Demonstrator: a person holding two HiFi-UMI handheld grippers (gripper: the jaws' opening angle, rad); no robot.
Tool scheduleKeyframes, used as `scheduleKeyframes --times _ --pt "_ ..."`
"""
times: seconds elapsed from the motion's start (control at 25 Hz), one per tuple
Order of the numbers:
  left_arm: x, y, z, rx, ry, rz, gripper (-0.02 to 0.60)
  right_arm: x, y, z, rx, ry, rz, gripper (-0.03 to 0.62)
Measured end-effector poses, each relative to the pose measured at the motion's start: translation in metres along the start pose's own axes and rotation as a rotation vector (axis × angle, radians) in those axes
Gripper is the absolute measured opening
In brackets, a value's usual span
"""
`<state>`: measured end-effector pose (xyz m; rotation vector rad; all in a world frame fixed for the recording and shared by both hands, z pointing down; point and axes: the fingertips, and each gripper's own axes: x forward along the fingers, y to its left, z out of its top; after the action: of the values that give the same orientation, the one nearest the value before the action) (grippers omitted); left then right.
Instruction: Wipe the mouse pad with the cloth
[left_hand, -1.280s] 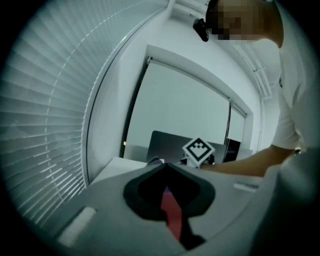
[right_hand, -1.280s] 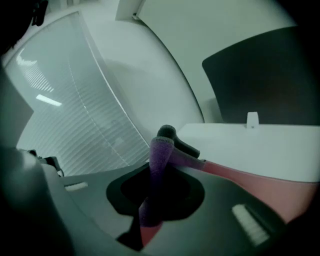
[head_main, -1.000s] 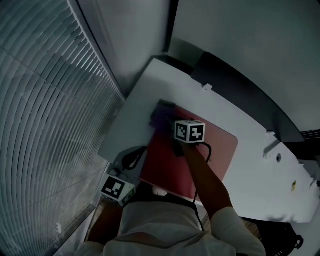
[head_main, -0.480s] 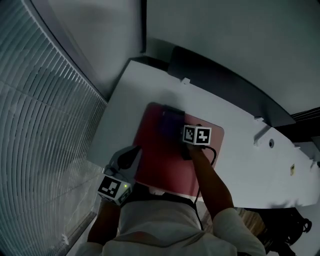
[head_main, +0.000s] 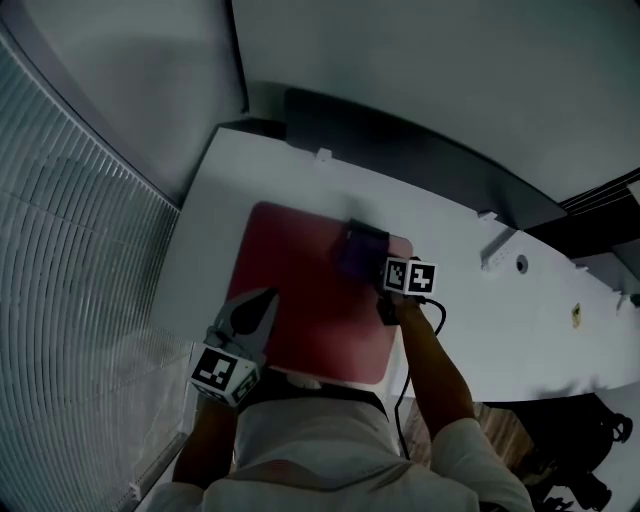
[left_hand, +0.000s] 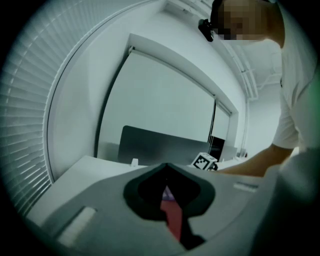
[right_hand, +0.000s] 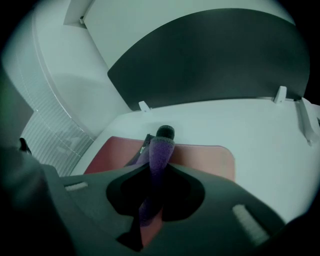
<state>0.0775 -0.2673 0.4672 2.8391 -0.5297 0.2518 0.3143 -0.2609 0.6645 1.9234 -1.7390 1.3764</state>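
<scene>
A red mouse pad (head_main: 300, 310) lies on the white table (head_main: 480, 330). My right gripper (head_main: 368, 256) is over the pad's far right corner, shut on a purple cloth (head_main: 353, 254) that rests on the pad. In the right gripper view the cloth (right_hand: 159, 160) is pinched upright between the jaws, with the pad (right_hand: 205, 157) beneath. My left gripper (head_main: 262, 298) is shut and empty, its tip at the pad's near left edge. A strip of red pad (left_hand: 173, 220) shows through the slit in the left gripper view.
A dark panel (head_main: 400, 140) stands along the table's back edge, with small white clips (head_main: 322, 156) in front of it. Window blinds (head_main: 70, 280) run down the left side. A black cable (head_main: 428, 315) hangs by my right arm.
My right gripper has dragged the cloth across the pad's far edge from the left corner to the right. The left gripper has come up to the pad's near left edge.
</scene>
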Motion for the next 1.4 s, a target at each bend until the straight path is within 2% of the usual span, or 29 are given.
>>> scheduleKeyframes --times 0.4,0.52,0.6,0.8,0.96,1.2,1.28,1.4 --pt "0.026 -0.051 -0.005 -0.010 0.001 -0.010 0.002 -0.068 -0.102 -0.020 0.059 -0.029 -0.105 0.046" --pt "0.026 -0.058 -0.004 -0.007 -0.004 -0.005 0.002 -0.084 -0.116 -0.022 0.061 -0.048 -0.123 0.046" --pt "0.023 -0.062 -0.002 -0.009 -0.004 0.006 0.002 -0.100 -0.107 -0.018 0.043 -0.081 -0.104 0.046" --pt "0.003 -0.055 0.001 -0.008 -0.008 0.036 0.002 -0.130 -0.037 -0.001 -0.058 -0.170 0.015 0.046" --pt "-0.018 -0.040 0.002 -0.008 -0.025 0.062 0.002 -0.123 0.044 0.009 -0.104 -0.192 0.166 0.046" --pt "-0.065 -0.004 0.000 -0.027 -0.027 0.130 0.002 -0.080 0.185 0.002 -0.174 -0.135 0.400 0.046" --pt "-0.081 0.011 -0.001 -0.033 -0.029 0.150 0.002 -0.057 0.224 -0.006 -0.208 -0.098 0.440 0.046" --pt "-0.101 0.034 -0.003 -0.035 -0.028 0.168 0.002 -0.015 0.267 -0.025 -0.265 -0.032 0.454 0.046"
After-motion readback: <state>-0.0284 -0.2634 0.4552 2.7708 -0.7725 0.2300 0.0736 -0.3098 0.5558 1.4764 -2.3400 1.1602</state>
